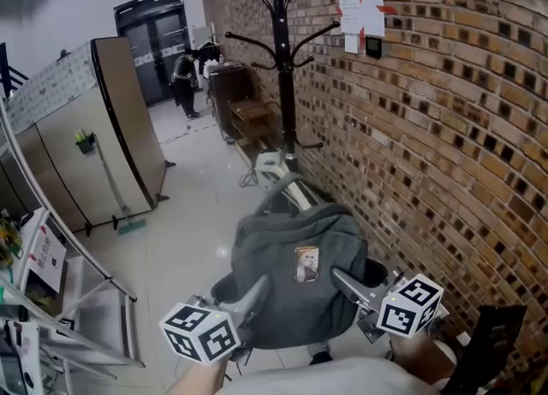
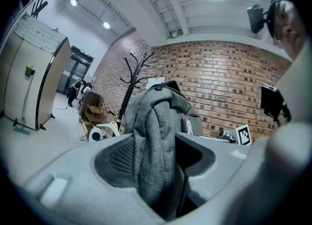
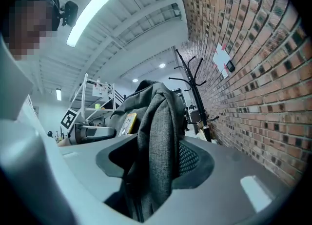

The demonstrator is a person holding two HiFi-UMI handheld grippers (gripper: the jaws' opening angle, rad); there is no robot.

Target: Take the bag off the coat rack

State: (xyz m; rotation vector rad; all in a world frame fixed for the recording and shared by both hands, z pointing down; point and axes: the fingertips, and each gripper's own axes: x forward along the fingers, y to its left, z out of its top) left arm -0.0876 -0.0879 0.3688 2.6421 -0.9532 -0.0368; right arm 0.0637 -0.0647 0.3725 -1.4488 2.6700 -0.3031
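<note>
A grey fabric bag (image 1: 295,278) with a small picture tag hangs in the air in front of me, clear of the black coat rack (image 1: 282,68) by the brick wall. My left gripper (image 1: 257,292) is shut on the bag's left side. My right gripper (image 1: 344,282) is shut on its right side. In the left gripper view a fold of the bag (image 2: 156,136) fills the jaws, with the coat rack (image 2: 127,90) bare behind it. In the right gripper view the bag (image 3: 156,136) is likewise pinched, and the coat rack (image 3: 192,87) stands further along the wall.
A tall grey cabinet (image 1: 103,128) stands at the left, and a metal shelf frame (image 1: 51,299) is near my left side. A white appliance (image 1: 270,166) and a wooden shelf (image 1: 248,119) sit by the rack's base. A person (image 1: 184,85) stands at the far door.
</note>
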